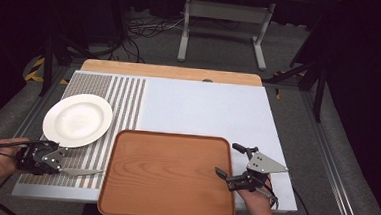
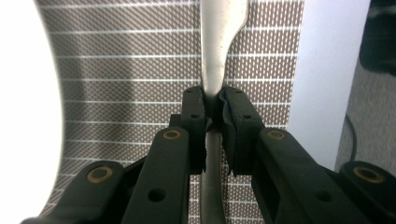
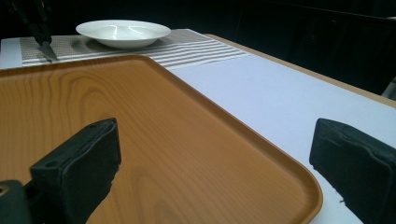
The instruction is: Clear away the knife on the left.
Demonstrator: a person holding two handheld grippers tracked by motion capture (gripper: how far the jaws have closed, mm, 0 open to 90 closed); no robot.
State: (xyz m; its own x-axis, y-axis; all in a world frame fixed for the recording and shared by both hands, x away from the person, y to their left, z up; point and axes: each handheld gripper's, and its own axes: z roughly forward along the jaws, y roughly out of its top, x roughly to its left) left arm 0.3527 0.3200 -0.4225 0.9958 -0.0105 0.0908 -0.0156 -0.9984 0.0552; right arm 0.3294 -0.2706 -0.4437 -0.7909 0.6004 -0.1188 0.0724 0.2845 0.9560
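1. Slim silver metal utensil [image 1: 80, 171], probably a knife, though the far end is cropped in the left gripper view so I can't confirm. It is over the brown-and-white striped woven placemat [image 1: 124, 91], near the table's front-left edge, just beside the left rim of the brown wood-grain rectangular tray [image 1: 168, 174].
2. Key relation: its long axis runs left-right across the table, tip toward the tray and close to that rim. The free end extends straight out from the left gripper [image 1: 59, 163], in line with the jaws.
3. Round white ceramic plate [image 1: 78, 119] sits just behind the left gripper on the placemat. In the left gripper view its rim [image 2: 28, 116] lies to the utensil's left.
4. Left gripper: jaws nearly closed, pads clamped on the utensil's narrow neck [image 2: 212, 100] from both sides. Handle passes back between the jaws. Can't tell whether the utensil rests on the mat or is lifted.
5. Right gripper [image 1: 232, 163]: jaws spread wide, nothing between them, holding nothing. It sits at the tray's right rim, one jaw over the tray, the other over the pale blue tabletop [image 3: 280, 93].
6. Left hand is clearly the nearer one. Judgement: the next placement, on the tray or beside the plate, is a short sideways move.
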